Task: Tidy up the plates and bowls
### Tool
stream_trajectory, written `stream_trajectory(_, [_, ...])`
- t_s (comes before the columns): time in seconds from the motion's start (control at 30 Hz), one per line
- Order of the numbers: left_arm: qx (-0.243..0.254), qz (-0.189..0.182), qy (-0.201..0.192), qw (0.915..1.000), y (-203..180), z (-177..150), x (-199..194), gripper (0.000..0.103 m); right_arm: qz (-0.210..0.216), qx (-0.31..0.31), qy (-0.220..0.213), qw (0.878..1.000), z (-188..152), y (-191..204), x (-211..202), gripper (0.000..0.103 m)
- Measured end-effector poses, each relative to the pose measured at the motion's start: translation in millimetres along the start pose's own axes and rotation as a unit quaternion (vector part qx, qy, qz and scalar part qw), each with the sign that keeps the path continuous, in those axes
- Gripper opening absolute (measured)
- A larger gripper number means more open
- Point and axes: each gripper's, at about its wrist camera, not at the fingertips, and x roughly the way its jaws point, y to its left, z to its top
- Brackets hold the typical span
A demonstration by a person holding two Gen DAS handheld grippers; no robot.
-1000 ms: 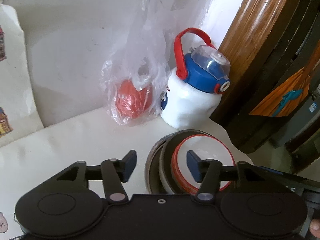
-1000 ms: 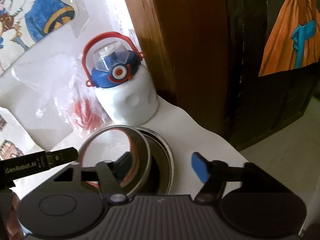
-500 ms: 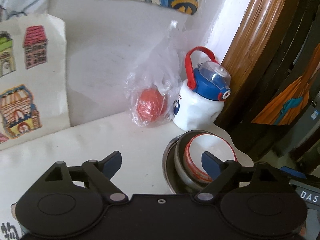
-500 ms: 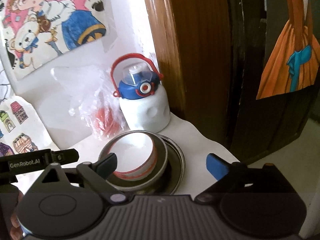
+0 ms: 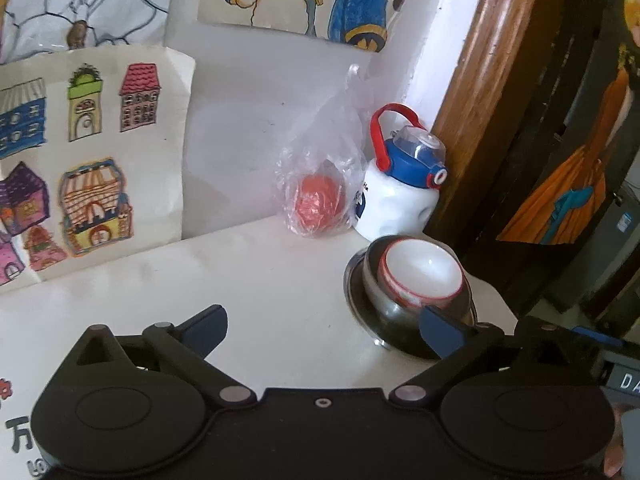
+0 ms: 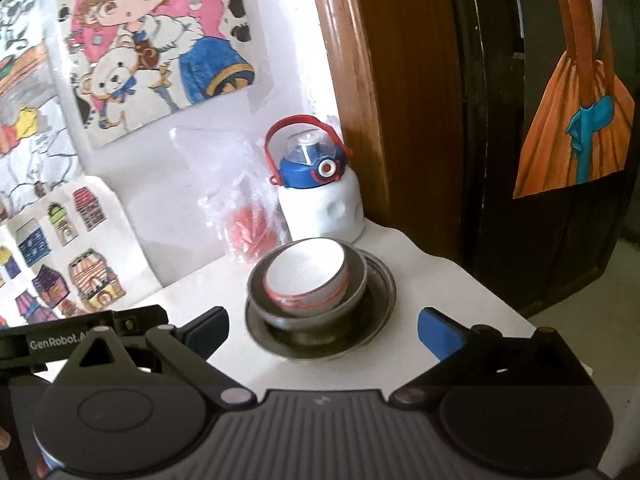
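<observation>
A white bowl with a red rim [image 5: 422, 274] [image 6: 306, 274] sits nested in a steel bowl [image 5: 394, 312] [image 6: 354, 280], which rests on a steel plate [image 6: 380, 300] [image 5: 354, 300] on the white table. My left gripper [image 5: 324, 326] is open, pulled back from the stack, its right fingertip overlapping the steel bowl's near side in view. Open too, my right gripper [image 6: 322, 326] hovers short of the stack with nothing between its fingers. In the right wrist view the left gripper's body [image 6: 80, 340] shows at the left.
A white bottle with a blue lid and red handle [image 5: 400, 196] [image 6: 320, 200] stands behind the stack, beside a clear bag holding something red [image 5: 318, 200] [image 6: 250, 228]. Drawings lean on the wall [image 5: 80, 168]. A wooden door frame [image 6: 384, 100] and the table's right edge [image 6: 500, 300] are close.
Both grippers have drawn back and risen from the stacked bowls and opened wider. The white bowl now sits settled in the steel bowl, and more wall and table show.
</observation>
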Motion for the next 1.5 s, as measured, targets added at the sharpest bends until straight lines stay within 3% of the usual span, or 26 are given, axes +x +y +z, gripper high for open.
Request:
stream_trajectory(0.33, [0.004, 0.0, -0.018, 0.9998, 20.5, -29.0, -48.7, 0.102, 0.006, -0.026, -0.029, 0.999, -31.0, 26.6, -46.7, 0.103])
stream_trajectory(0.9, [0.023, 0.029, -0.084, 0.9958, 50.1, -101.3, -126.9, 0.102, -0.001, -0.053, -0.073, 0.996, -93.3, 48.3, -111.8, 0.103])
stream_trajectory(1.3, [0.026, 0.03, -0.137, 0.9898, 56.3, -147.8, -165.7, 0.102, -0.011, -0.051, -0.111, 0.992, -146.1, 56.4, -135.0, 0.103])
stream_trajectory(1.5, [0.022, 0.053, -0.157, 0.9859, 58.7, -165.1, -172.9, 0.102, -0.015, -0.052, -0.135, 0.989, -160.7, 61.6, -143.6, 0.103])
